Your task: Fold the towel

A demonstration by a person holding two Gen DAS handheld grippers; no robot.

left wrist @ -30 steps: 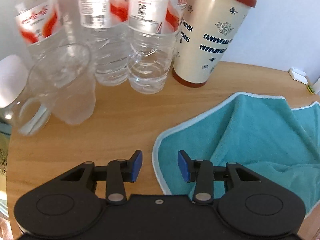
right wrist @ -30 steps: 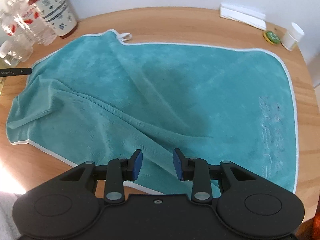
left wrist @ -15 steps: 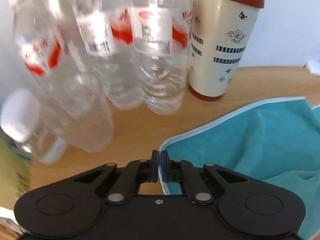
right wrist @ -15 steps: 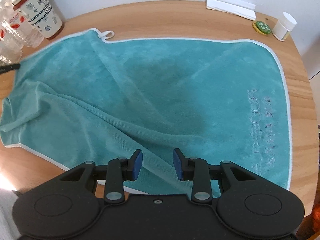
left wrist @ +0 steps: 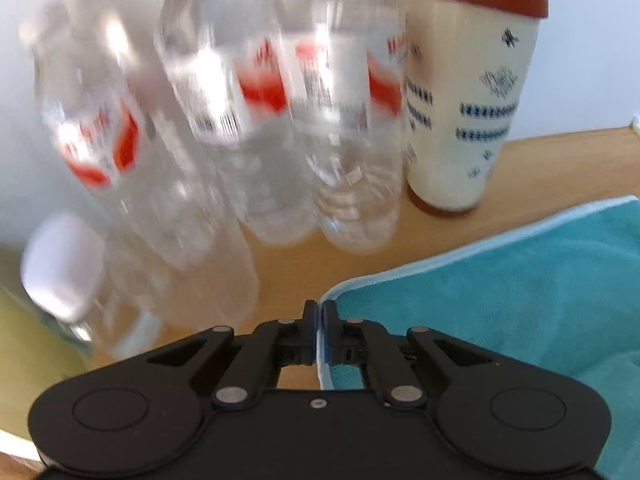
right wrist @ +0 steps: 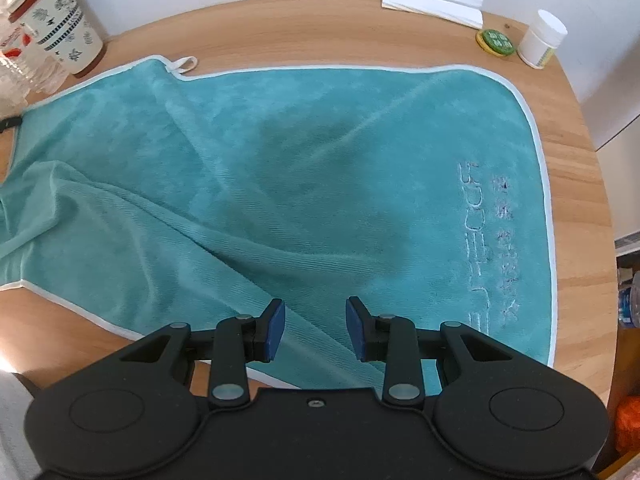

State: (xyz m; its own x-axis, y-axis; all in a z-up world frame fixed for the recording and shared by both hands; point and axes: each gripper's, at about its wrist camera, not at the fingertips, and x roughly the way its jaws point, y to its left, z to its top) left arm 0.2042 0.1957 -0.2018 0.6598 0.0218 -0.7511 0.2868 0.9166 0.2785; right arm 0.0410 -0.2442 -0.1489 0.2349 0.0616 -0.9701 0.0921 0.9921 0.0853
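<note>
desk (right wrist: 280, 20): round, light wood, against a white wall
towel (right wrist: 300, 184): one, teal, white-edged, spread rumpled over the desk
left tool (left wrist: 319, 332): clamped on the towel's corner hem
right tool (right wrist: 314, 330): fingers apart above the towel's near edge
water bottles (left wrist: 256, 128): three, blurred
tumbler (left wrist: 464, 92): one, cream, red lid

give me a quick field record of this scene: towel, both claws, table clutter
towel: teal towel with white trim, spread and creased on the wooden table, hanging loop at its far edge
left claw: left claw shut on the towel's trimmed corner
right claw: right claw open above the towel's near edge, holding nothing
clutter far left: clear bottles, cream tumbler with red lid
clutter far right: white jar, green round lid, folded white paper
</note>
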